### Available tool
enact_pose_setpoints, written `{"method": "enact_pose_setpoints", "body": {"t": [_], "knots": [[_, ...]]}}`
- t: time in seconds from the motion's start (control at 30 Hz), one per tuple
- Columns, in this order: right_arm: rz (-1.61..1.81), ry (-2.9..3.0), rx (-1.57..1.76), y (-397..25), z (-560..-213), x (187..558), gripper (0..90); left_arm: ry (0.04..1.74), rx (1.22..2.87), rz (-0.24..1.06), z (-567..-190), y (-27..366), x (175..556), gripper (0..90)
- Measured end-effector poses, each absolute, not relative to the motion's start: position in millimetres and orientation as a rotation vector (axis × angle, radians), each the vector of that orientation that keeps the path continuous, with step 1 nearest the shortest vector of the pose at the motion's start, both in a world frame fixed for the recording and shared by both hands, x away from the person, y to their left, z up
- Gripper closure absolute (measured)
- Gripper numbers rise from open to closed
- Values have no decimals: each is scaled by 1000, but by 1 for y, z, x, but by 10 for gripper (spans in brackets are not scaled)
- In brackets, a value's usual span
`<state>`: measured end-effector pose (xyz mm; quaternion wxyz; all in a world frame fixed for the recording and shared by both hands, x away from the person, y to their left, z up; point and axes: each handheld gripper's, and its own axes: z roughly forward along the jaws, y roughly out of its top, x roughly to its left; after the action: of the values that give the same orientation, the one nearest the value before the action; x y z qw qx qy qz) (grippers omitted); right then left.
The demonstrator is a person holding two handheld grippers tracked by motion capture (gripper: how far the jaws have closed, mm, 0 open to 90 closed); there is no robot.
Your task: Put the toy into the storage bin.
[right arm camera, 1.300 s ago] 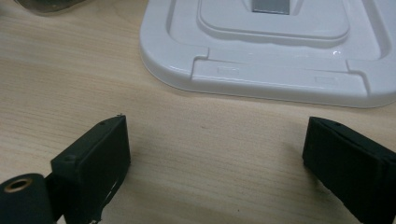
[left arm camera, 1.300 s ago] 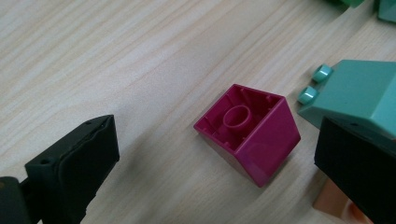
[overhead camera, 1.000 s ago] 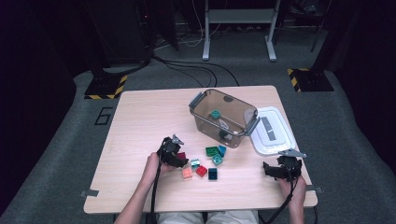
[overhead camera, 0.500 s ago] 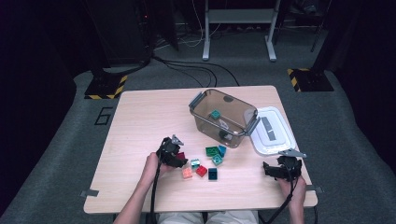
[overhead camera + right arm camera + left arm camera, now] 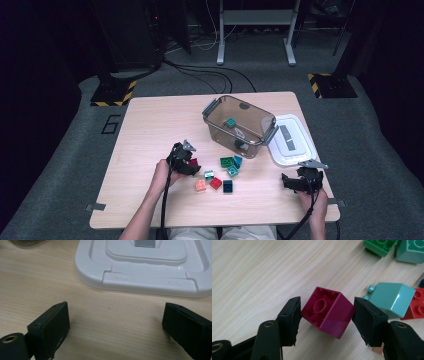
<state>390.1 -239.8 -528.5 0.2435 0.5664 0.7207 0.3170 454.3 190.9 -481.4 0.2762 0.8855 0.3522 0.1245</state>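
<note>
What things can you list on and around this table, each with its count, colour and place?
Wooden table: one, light wood, centre.
Clear plastic box: one, smoky transparent, grey handles, table's far middle.
Teal brick: one, inside the box.
White plastic lid: one, flat, right of the box.
Magenta brick: one, hollow side up, between the left jaws.
Loose bricks: about six, green, teal, mint, red, peach, near the table's front middle.
Black cables: several, floor beyond the table.
Left gripper: black, around the magenta brick.
Right gripper: black, open, before the lid.
</note>
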Motion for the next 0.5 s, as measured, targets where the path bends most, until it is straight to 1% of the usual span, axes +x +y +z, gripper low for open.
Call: {"method": "enact_pose_setpoints", "body": {"t": [0.5], "knots": [[860,1970,1544,-240,-529,390,67,895,2345,334,-455,181,460,407]]}}
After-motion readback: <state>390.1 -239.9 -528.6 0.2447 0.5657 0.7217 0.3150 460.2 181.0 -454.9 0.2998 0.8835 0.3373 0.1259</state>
